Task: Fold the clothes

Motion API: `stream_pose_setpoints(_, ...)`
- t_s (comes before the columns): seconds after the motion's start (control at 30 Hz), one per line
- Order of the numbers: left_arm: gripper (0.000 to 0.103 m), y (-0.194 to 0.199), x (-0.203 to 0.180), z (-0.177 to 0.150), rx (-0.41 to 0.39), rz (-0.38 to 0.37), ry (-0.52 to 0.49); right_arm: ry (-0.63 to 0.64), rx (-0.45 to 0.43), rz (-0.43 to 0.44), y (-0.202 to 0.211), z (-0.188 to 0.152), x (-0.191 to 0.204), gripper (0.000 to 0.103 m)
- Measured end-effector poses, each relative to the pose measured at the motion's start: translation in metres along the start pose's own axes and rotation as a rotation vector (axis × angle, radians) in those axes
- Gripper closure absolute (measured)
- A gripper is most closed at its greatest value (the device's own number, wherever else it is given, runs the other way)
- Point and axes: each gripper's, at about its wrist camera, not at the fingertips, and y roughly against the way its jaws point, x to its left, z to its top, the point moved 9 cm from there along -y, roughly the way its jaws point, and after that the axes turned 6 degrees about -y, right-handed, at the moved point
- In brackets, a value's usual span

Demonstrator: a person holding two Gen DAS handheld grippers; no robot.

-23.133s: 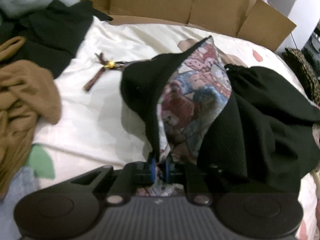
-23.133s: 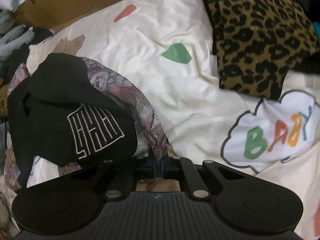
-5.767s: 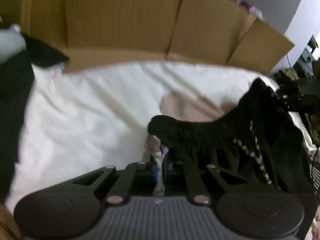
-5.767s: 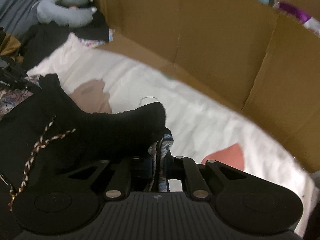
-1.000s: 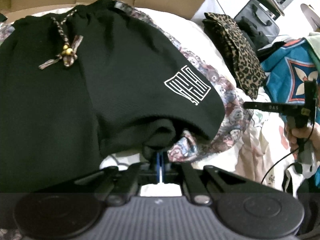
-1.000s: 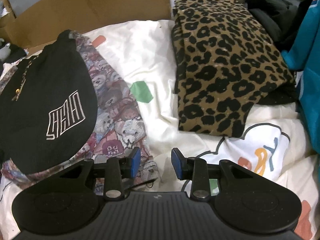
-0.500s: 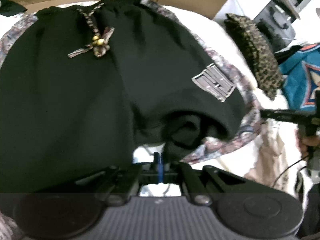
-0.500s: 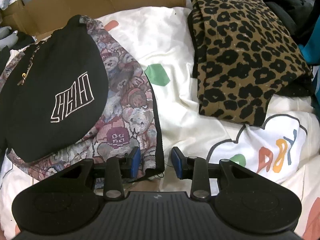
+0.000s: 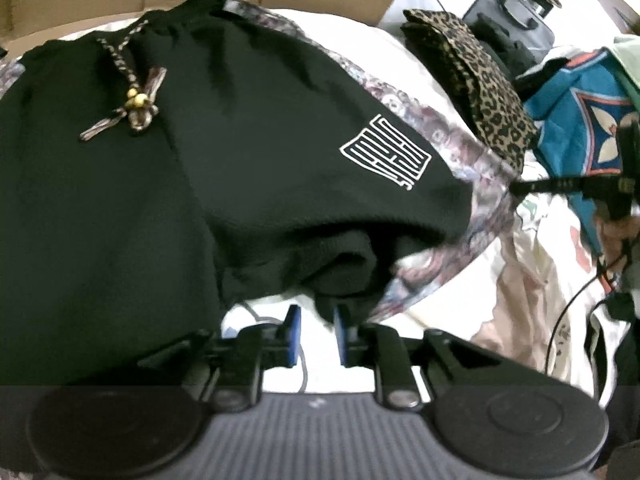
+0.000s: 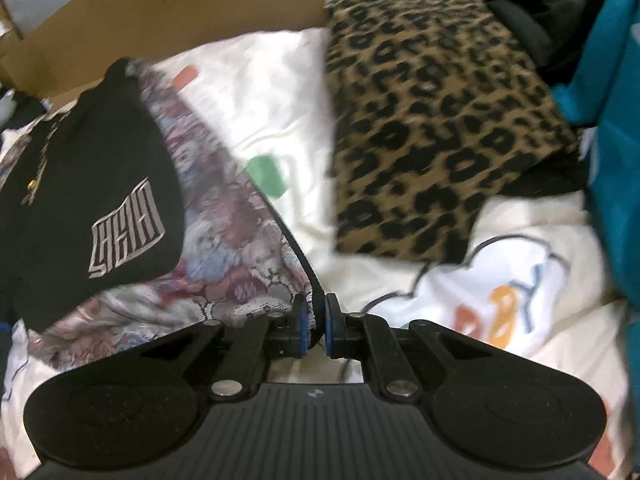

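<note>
Black shorts (image 9: 240, 140) lie spread on the white sheet, with a white logo (image 9: 386, 158), a beaded drawstring (image 9: 136, 100) and bear-patterned side panels (image 10: 232, 248). My left gripper (image 9: 316, 334) is open at the near edge of the shorts, by the crotch. A fold of black fabric hangs just past its right pad. My right gripper (image 10: 315, 330) is shut on the dark-edged hem of the patterned panel at the shorts' (image 10: 100, 152) right side. In the left wrist view that gripper (image 9: 576, 186) shows at the far right, held by a hand (image 9: 616, 236).
A folded leopard-print garment (image 10: 432, 120) lies on the sheet (image 10: 260, 92) right of the shorts. Teal fabric (image 10: 616, 120) rises at the far right. Cardboard walls (image 10: 160, 12) stand behind the bed. A cloud print with coloured letters (image 10: 500, 288) marks the sheet near my right gripper.
My left gripper has opened and let go of the shorts' fabric. My right gripper has moved onto the patterned hem and shut on it.
</note>
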Motion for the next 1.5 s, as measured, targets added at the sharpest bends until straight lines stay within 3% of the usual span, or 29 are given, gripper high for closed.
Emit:
stream_pose_setpoints(0.07,0.084,-0.006,-0.002,0.001,0.006,-0.006,-0.019,-0.003,-0.003,-0.011,-0.003,0.004,-0.002,0.097)
stream_pose_setpoints(0.13,0.075,-0.012,-0.005,0.003,0.008,-0.008,-0.041,-0.006,-0.005,-0.022,-0.006,0.007,-0.004,0.097)
stream_pose_setpoints(0.2,0.059,-0.015,-0.008,0.005,0.001,-0.005,-0.065,0.003,-0.001,-0.03,-0.009,0.006,-0.003,0.097)
stream_pose_setpoints(0.3,0.053,-0.022,-0.014,0.007,-0.01,-0.028,-0.085,0.012,0.001,-0.032,-0.009,0.001,-0.001,0.097)
stream_pose_setpoints(0.53,0.058,-0.042,-0.017,0.01,-0.039,-0.041,-0.088,0.017,0.004,-0.026,-0.01,-0.001,-0.002,0.097)
stream_pose_setpoints(0.6,0.077,-0.043,-0.02,0.01,-0.045,-0.055,-0.102,0.021,0.007,-0.024,-0.012,-0.003,-0.001,0.097)
stream_pose_setpoints(0.63,0.097,-0.041,-0.021,0.009,-0.043,-0.069,-0.107,0.023,0.008,-0.023,-0.012,-0.003,-0.001,0.097)
stream_pose_setpoints(1.23,0.097,0.009,-0.049,-0.015,0.065,-0.215,0.069,0.026,-0.051,-0.006,0.006,0.007,0.004,0.097)
stream_pose_setpoints(1.43,0.09,0.002,-0.045,-0.021,0.084,-0.212,0.071,0.042,-0.061,-0.029,0.009,0.006,0.004,0.097)
stream_pose_setpoints(1.5,0.079,-0.001,-0.044,-0.023,0.09,-0.212,0.072,0.037,-0.059,-0.034,0.008,0.006,0.001,0.097)
